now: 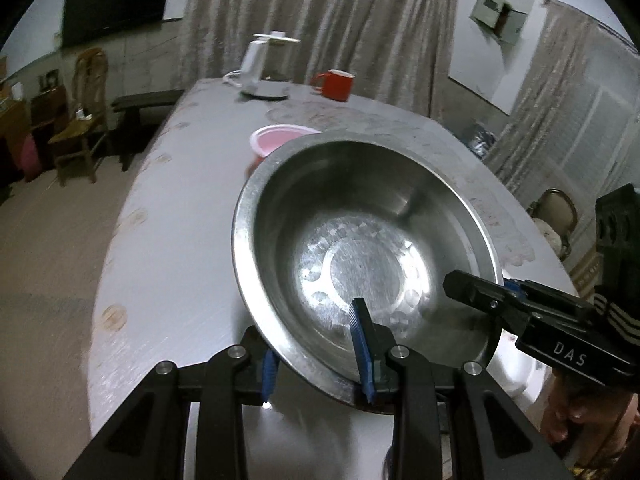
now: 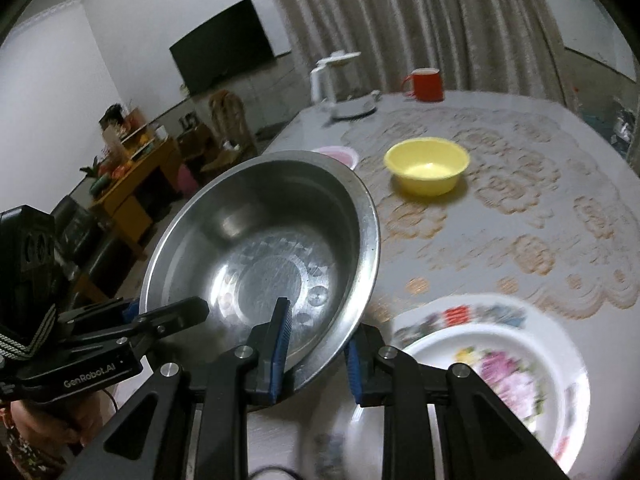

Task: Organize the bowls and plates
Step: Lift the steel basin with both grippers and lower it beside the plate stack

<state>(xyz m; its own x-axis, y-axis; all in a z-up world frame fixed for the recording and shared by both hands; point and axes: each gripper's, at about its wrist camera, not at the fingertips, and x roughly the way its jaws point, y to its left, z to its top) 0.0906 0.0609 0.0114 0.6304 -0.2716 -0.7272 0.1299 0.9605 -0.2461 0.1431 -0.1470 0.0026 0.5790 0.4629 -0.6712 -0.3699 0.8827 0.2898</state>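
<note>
A large steel bowl (image 1: 360,240) (image 2: 260,240) hangs tilted over the table, held by both grippers at its near rim. My left gripper (image 1: 316,360) is shut on the rim, one blue pad inside the bowl and one outside; in the right wrist view it (image 2: 172,312) reaches in from the left. My right gripper (image 2: 318,356) is likewise shut on the rim and shows at the right (image 1: 480,292) of the left wrist view. A pink bowl (image 1: 280,140) (image 2: 340,154) peeks out behind the steel bowl. A yellow bowl (image 2: 426,166) and a flowered plate (image 2: 500,368) rest on the table.
A red mug (image 1: 336,84) (image 2: 426,84) and a white kettle (image 1: 264,68) (image 2: 332,76) stand at the far end of the table (image 1: 168,216) (image 2: 520,240), which has a lace-patterned cover. Chairs and a wooden cabinet stand beyond the table's left edge.
</note>
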